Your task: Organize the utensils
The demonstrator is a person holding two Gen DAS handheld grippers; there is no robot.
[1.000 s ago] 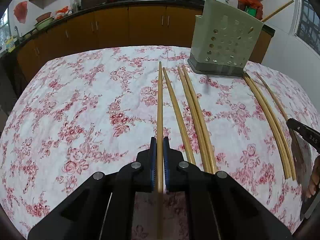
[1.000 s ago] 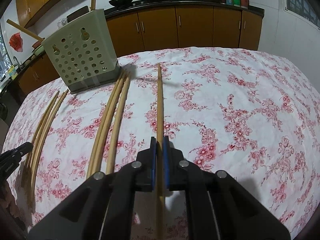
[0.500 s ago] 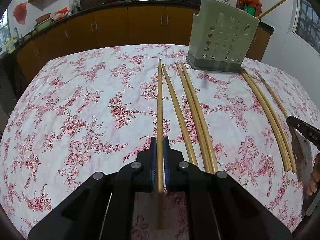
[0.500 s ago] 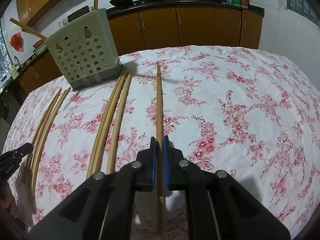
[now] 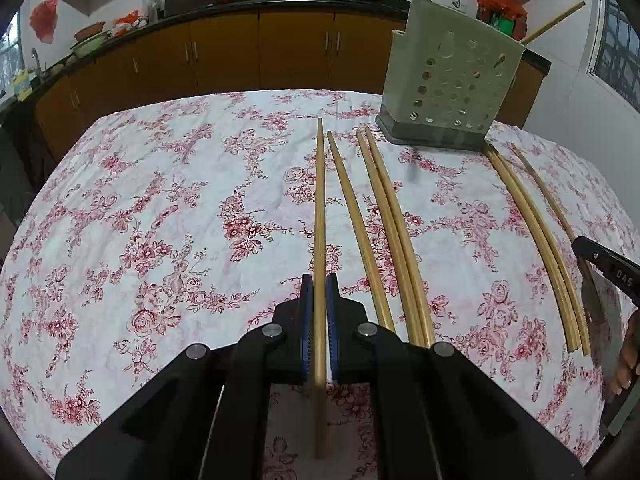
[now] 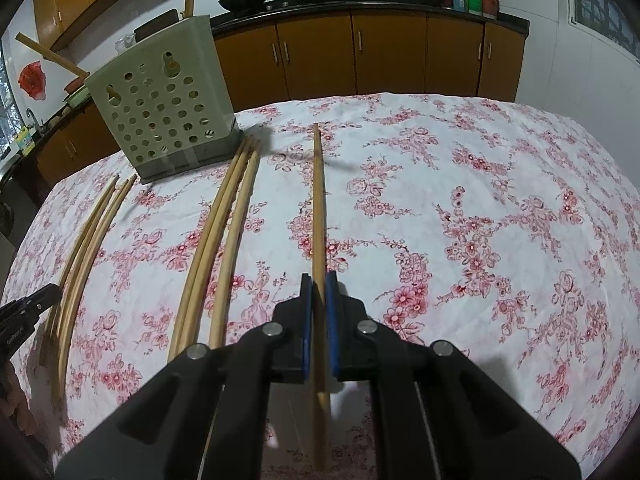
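Left gripper: my fingers pinch a chopstick pointing ahead over the floral tablecloth.
Right gripper: my fingers pinch another chopstick.
Holder: upright, far side.

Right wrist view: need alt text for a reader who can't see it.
The right gripper has its jaws shut on one chopstick pointing away over a floral tablecloth. To its left lie more loose chopsticks, and a perforated holder stands at the far left.

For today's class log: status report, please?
Left gripper, right gripper: each shut on a wooden chopstick. Perforated green holder ahead. Path unobstructed.
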